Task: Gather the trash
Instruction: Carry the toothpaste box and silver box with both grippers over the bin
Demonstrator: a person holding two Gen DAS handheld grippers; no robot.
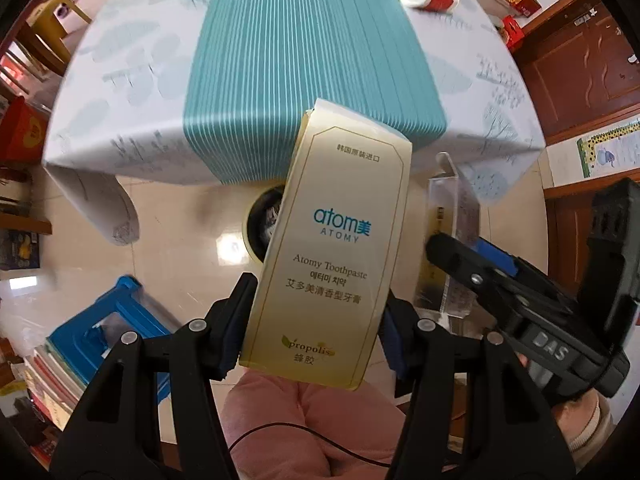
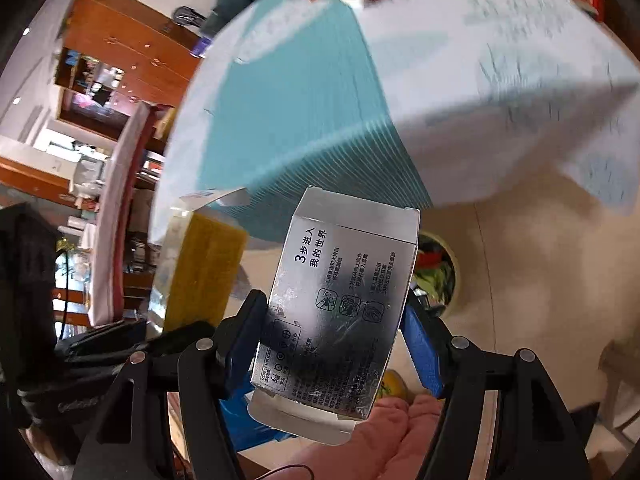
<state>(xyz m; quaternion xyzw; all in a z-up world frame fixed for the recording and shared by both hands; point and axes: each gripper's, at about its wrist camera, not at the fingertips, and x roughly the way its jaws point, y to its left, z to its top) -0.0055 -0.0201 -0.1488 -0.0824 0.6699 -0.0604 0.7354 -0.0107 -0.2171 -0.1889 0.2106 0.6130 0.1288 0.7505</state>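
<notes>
Boxes clamped: left gripper [image 1: 316, 320] on gold toothpaste carton [image 1: 332, 240], right gripper [image 2: 334, 344] on silver cardboard box [image 2: 340, 308]; centre over round bin [image 1: 262, 226], then release.

Toothpaste box [image 1: 332, 248]: "Atomy Toothpaste" (also "propolis").

toothpaste box [image 1: 332, 248]: glossy gold card, smooth, printed lettering
silver box [image 2: 340, 312]: shiny metallic card, scuffed and mottled on its face
left gripper [image 1: 316, 328]: matt black plastic arms, blue pads
right gripper [image 2: 336, 340]: matt black plastic, blue pads, metal pivot pins
tablecloth [image 1: 120, 92]: matt cloth, pale with a teal ribbed band
floor [image 1: 180, 216]: glossy beige tile, reflecting light
bin [image 2: 452, 264]: smooth pale rim
</notes>
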